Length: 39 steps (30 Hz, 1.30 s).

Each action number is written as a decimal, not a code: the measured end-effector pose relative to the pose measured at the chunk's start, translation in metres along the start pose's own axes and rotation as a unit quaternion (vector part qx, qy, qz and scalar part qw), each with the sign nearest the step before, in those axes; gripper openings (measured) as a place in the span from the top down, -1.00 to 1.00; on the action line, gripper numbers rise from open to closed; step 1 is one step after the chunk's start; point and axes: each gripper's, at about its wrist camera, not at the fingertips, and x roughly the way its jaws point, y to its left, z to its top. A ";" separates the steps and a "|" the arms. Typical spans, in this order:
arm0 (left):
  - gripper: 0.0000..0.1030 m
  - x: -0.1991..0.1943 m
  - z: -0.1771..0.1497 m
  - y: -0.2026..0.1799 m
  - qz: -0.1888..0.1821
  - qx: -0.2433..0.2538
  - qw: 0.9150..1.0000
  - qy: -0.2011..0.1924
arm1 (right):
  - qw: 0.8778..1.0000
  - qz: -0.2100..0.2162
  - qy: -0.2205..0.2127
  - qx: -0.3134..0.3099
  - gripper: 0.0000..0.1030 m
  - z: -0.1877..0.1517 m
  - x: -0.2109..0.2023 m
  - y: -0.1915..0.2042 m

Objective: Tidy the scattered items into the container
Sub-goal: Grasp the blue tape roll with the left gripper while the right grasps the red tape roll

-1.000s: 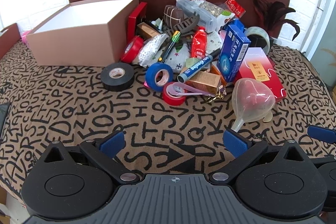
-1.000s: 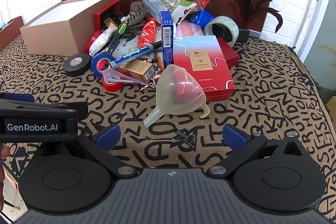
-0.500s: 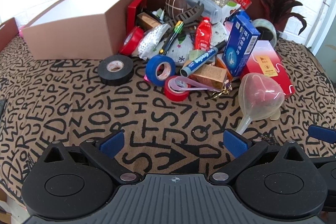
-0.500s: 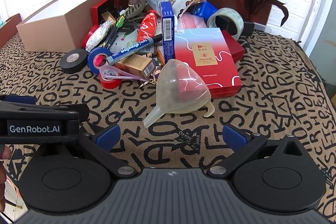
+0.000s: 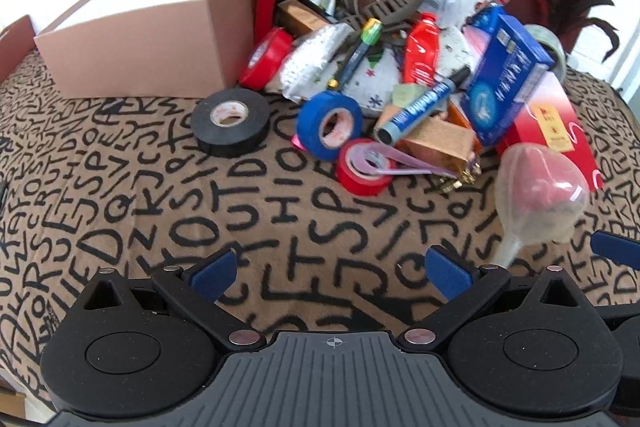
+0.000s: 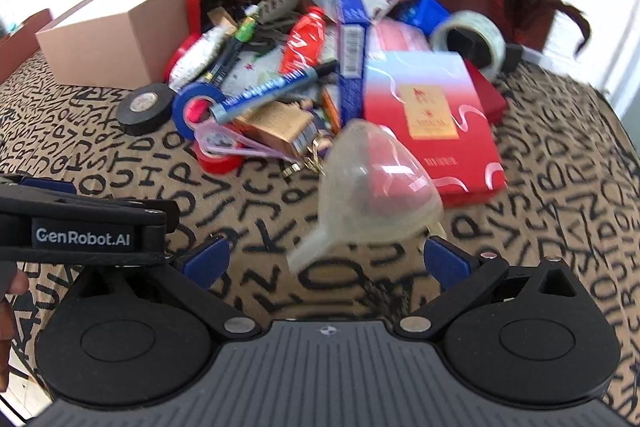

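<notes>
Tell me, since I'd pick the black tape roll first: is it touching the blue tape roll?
Apart. The left wrist view shows a strip of patterned cloth between the black tape roll and the blue tape roll.

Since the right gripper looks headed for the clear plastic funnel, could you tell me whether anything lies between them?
Nothing visible does. The right gripper is open, and the clear plastic funnel lies straight ahead, its spout pointing back between the fingers. Only bare letter-print cloth lies around it. The red gift box sits behind the funnel, not in front.
</notes>
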 end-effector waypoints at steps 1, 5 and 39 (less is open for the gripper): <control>-1.00 0.002 0.002 0.003 0.001 -0.001 1.000 0.000 | 1.000 0.004 -0.006 -0.009 -1.00 0.002 0.002 0.003; -1.00 0.007 0.013 0.015 0.000 -0.005 1.000 0.000 | 0.999 0.026 -0.028 -0.034 -1.00 0.012 0.008 0.014; 0.66 0.093 0.088 0.040 -0.066 0.035 0.997 0.020 | 0.990 0.134 0.012 0.044 0.67 0.047 0.081 0.022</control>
